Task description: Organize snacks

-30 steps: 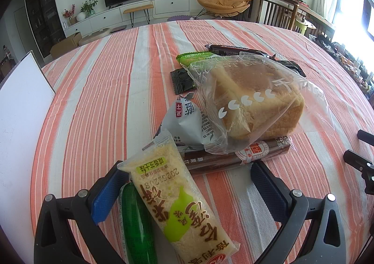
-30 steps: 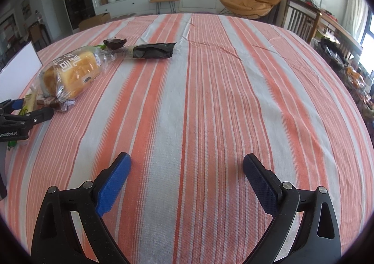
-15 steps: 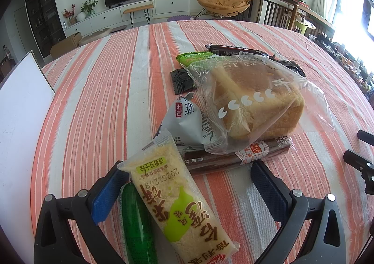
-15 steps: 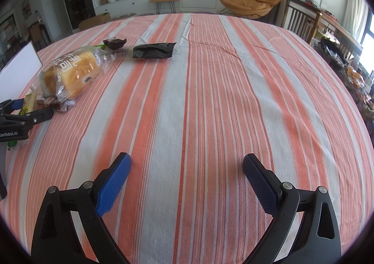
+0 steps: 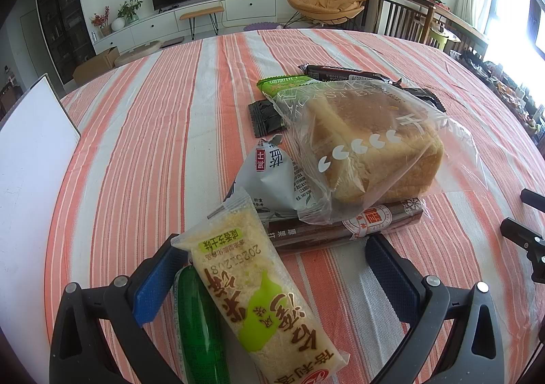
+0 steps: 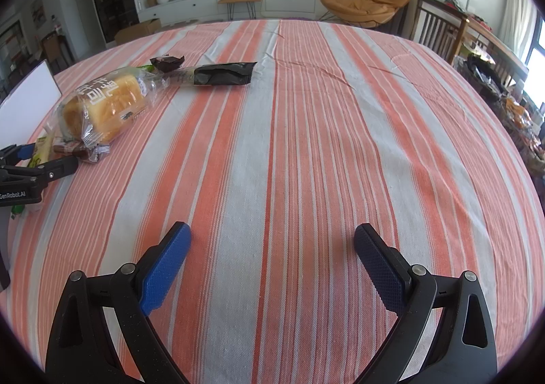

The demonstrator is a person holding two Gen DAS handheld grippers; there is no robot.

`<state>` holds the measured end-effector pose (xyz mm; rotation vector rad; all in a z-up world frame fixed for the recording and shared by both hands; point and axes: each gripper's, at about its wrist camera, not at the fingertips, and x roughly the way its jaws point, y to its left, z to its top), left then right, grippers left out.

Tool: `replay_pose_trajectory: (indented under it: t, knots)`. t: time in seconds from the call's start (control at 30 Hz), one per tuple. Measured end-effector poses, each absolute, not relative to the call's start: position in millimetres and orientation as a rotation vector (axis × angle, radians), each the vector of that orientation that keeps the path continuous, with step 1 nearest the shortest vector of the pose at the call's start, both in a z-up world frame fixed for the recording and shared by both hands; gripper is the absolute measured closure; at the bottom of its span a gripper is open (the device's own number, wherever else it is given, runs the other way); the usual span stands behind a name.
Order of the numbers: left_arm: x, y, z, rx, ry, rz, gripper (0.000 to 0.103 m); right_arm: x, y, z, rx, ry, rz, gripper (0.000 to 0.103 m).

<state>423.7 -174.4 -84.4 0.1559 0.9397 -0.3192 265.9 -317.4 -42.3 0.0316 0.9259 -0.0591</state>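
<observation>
A pile of snacks lies on the striped tablecloth [image 5: 143,132]. In the left wrist view a bagged toast loaf [image 5: 371,142] rests on a brown bar [image 5: 344,224] and a grey packet [image 5: 276,179]. A yellow snack pack [image 5: 252,295] and a green tube [image 5: 201,326] lie between the wide-open jaws of my left gripper [image 5: 272,278], touched by neither pad. Green [image 5: 282,84] and dark packets [image 5: 265,118] lie behind the loaf. My right gripper [image 6: 270,265] is open and empty over bare cloth, right of the loaf [image 6: 105,105].
A white board [image 5: 30,159] stands at the table's left edge. A black packet [image 6: 223,75] lies beyond the loaf in the right wrist view. The left gripper [image 6: 30,173] shows at that view's left edge. Chairs stand past the far right edge.
</observation>
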Motion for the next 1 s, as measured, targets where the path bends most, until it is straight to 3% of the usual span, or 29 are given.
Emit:
replay_pose_trajectory:
  t: [1.0]
  knots:
    - [423.6,-174.3,-84.3,0.156,0.939,-0.32,0.0,266.2,-317.1,-42.2,0.032,0.926,-0.059,0.005]
